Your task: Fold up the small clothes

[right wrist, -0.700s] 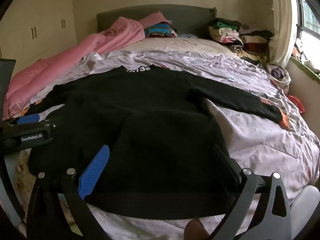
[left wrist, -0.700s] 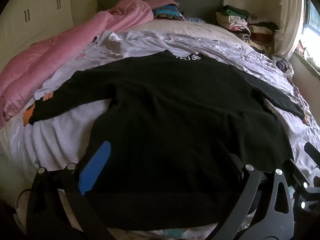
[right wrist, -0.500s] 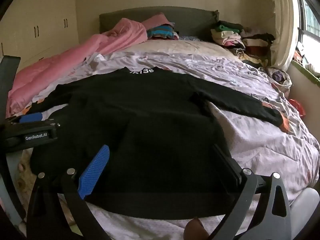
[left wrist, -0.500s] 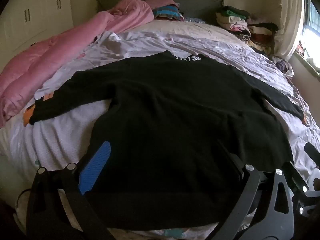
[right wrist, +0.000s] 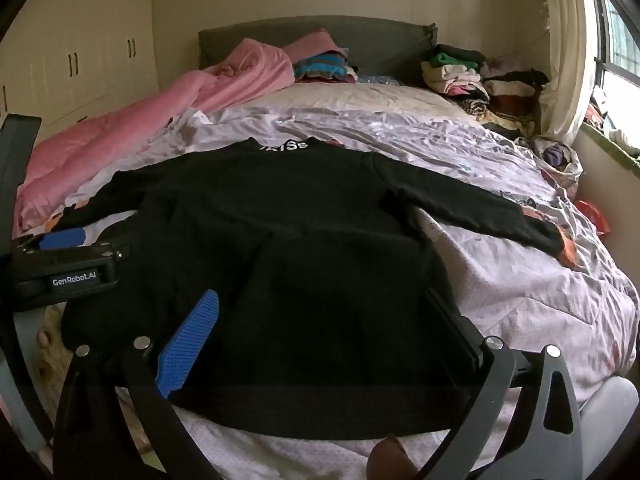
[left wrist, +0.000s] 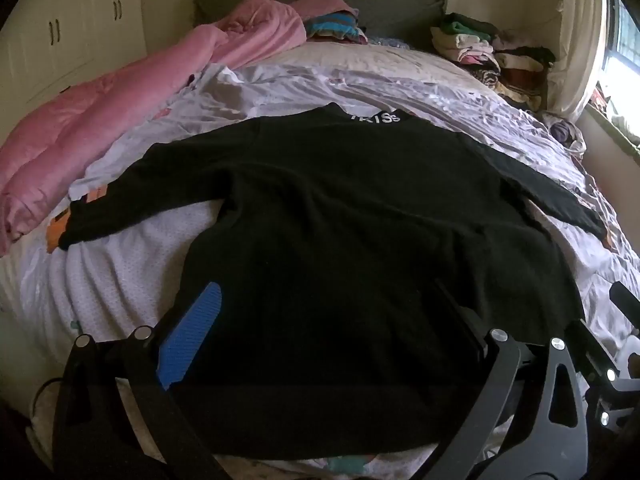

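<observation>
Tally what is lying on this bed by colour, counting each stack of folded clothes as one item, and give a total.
Black: 1, the black sweater spread flat.
Pink: 1, the pink duvet along the left side.
Mixed colours: 2, the striped stack by the headboard and the big clothes stack near the window.
Total: 4

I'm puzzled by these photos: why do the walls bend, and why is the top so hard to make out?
Both wrist views use fisheye lenses, bowing the edges inside dark corners; the window glares brightly at right, so the black sweater is a nearly featureless dark mass.
</observation>
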Tool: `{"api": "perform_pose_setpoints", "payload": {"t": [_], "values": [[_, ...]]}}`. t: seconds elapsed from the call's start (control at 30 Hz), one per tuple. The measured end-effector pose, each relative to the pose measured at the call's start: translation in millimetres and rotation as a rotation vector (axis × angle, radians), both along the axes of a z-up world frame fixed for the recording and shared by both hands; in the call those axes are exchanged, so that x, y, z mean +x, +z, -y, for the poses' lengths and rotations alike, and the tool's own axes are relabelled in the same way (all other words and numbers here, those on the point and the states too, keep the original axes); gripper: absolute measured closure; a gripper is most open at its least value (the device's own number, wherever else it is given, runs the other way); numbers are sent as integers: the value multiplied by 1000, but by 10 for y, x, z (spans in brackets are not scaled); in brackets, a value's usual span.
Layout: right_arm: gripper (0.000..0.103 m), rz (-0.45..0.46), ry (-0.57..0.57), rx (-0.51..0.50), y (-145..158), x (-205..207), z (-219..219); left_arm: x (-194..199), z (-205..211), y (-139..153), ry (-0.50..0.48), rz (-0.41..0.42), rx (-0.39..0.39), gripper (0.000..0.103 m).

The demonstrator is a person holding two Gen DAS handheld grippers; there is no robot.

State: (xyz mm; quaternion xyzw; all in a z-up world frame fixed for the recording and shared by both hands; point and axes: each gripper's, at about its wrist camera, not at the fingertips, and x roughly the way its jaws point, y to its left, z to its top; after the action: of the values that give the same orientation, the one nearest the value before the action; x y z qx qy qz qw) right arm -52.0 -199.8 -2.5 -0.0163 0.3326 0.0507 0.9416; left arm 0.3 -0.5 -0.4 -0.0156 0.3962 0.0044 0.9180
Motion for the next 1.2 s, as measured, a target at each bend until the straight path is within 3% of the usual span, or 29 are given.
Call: {"api": "perform_pose_setpoints", "payload": {"t": [1.2], "values": [[4, 12, 7, -8, 20, 17, -55, -31, 27, 123, 3, 9, 5, 9]]}}
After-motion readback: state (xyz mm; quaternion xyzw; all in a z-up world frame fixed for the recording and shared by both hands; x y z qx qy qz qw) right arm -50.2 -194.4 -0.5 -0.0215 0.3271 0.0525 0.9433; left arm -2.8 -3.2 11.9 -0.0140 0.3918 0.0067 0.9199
